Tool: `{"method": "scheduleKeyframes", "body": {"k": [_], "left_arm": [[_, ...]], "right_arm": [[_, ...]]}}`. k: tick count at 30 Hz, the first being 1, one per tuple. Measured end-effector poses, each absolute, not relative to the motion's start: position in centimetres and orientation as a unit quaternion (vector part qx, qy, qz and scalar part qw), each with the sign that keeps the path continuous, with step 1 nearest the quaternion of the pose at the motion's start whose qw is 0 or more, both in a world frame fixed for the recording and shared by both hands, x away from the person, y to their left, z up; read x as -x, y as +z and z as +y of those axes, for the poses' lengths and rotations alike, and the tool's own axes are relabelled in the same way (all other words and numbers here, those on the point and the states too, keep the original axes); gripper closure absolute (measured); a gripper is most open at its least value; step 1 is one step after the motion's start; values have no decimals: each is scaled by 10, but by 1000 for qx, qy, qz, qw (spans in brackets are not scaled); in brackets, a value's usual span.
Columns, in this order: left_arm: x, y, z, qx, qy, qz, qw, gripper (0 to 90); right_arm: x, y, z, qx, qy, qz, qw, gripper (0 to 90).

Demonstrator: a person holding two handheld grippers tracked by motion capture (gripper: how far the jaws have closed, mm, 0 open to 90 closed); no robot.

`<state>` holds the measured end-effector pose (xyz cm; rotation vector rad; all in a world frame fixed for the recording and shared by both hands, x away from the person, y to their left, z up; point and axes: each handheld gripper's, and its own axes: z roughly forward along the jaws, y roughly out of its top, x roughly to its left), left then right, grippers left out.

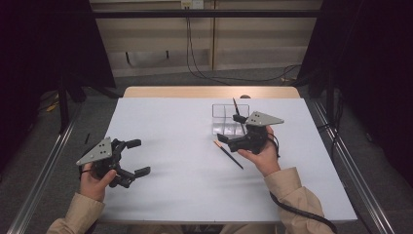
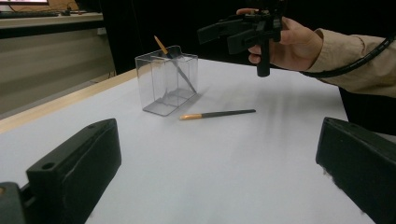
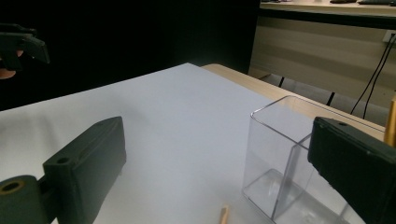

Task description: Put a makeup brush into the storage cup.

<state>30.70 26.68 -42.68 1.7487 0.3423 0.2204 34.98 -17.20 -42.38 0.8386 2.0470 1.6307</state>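
The right claw (image 1: 233,131) hovered wide open and empty above a dark pencil with an orange tip (image 1: 228,153) lying flat on the white desk (image 1: 180,165), just beside a clear plastic divided box (image 1: 229,118) holding another pencil (image 1: 235,107). The left claw (image 1: 136,157) sat well apart, equally open, holding nothing.
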Motion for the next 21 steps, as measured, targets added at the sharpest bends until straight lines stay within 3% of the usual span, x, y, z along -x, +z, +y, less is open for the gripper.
{"method": "scheduleKeyframes", "body": {"k": [21], "left_arm": [[-305,-427,270,-761,99,151,624,0]], "right_arm": [[-364,-421,-158,-292,571,743,193,39]]}}
